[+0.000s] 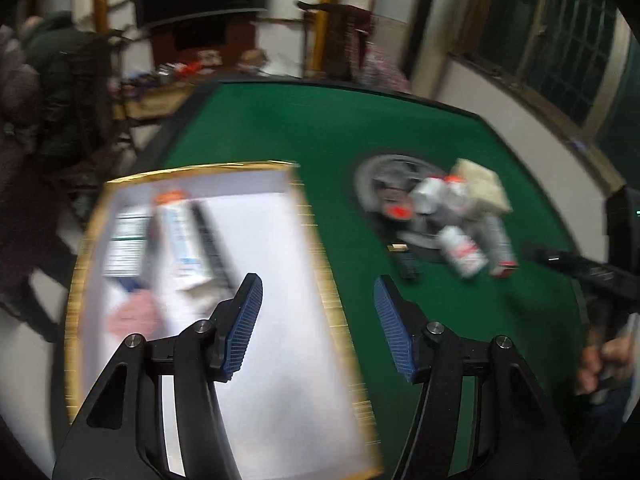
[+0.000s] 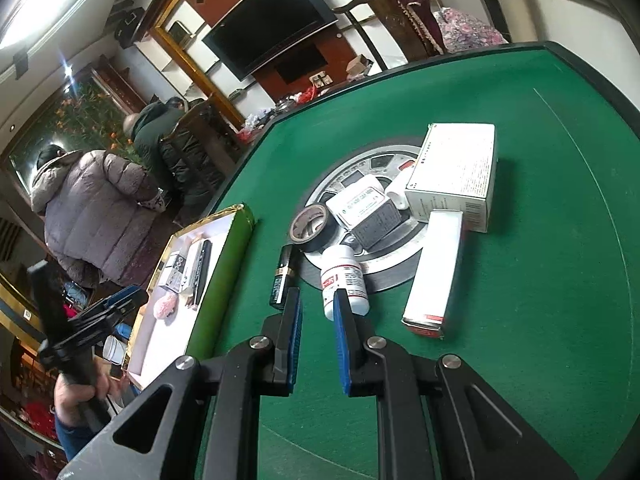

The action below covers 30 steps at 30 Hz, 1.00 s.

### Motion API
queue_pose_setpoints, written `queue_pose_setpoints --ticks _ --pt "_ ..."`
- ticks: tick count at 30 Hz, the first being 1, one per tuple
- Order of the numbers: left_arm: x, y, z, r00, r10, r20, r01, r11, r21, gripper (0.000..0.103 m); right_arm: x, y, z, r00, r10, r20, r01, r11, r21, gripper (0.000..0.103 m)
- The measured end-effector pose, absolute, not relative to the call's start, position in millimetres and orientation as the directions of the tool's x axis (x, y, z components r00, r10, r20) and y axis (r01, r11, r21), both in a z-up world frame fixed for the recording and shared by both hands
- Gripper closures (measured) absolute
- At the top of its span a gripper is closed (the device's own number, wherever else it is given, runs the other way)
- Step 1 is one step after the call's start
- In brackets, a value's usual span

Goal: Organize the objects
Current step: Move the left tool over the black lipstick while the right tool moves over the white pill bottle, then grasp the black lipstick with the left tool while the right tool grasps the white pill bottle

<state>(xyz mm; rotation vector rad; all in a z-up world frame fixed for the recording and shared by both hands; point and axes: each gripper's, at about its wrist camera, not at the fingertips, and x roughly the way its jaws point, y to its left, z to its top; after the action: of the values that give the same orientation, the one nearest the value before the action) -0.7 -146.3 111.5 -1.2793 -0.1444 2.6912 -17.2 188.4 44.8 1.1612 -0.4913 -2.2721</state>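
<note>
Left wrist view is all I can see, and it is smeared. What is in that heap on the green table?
Observer: The right wrist view is sharp. There is a roll of tape, a white bottle lying on its side, and a big white box behind them.
Operator: Is the other gripper carrying anything?
Observer: No. The right gripper is closed to a narrow gap with nothing in it, and it points towards the bottle.
Operator: I only see the tray's gold rim. What is its outside like?
Observer: The tray has a green side wall.
</note>
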Motion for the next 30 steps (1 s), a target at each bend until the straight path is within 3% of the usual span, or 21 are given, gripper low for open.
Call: queue_pose_setpoints --ticks 4,14,23,25,27,30 --pt "-24 -95 99 -0.578 0.255 -0.775 -0.152 -0.967 -0.205 0.044 -17 190 44 -0.490 -0.606 -0.626 0.288 -0.791 0.541 0.088" --pt "-82 -67 50 -0.518 0.097 -0.850 0.005 -0.993 -0.117 0.044 -18 199 48 -0.493 -0.625 -0.605 0.274 -0.772 0.574 0.088" --pt "-105 -49 31 -0.488 0.045 -0.872 0.001 -0.999 -0.052 0.044 -14 192 50 -0.479 -0.637 -0.604 0.291 -0.765 0.575 0.088" --pt "-104 -45 26 -0.495 0.023 -0.869 -0.004 -1.000 -0.024 0.053 -14 191 49 -0.482 -0.629 -0.610 0.293 -0.772 0.565 0.088" --pt "-102 -43 24 -0.514 0.015 -0.858 -0.025 -1.000 -0.002 0.071 -14 189 48 -0.485 -0.616 -0.621 0.292 -0.783 0.549 0.088" --pt "-98 -41 23 -0.527 0.014 -0.850 -0.046 -0.999 0.011 0.080 -16 182 45 -0.493 -0.585 -0.644 0.302 -0.809 0.505 0.088"
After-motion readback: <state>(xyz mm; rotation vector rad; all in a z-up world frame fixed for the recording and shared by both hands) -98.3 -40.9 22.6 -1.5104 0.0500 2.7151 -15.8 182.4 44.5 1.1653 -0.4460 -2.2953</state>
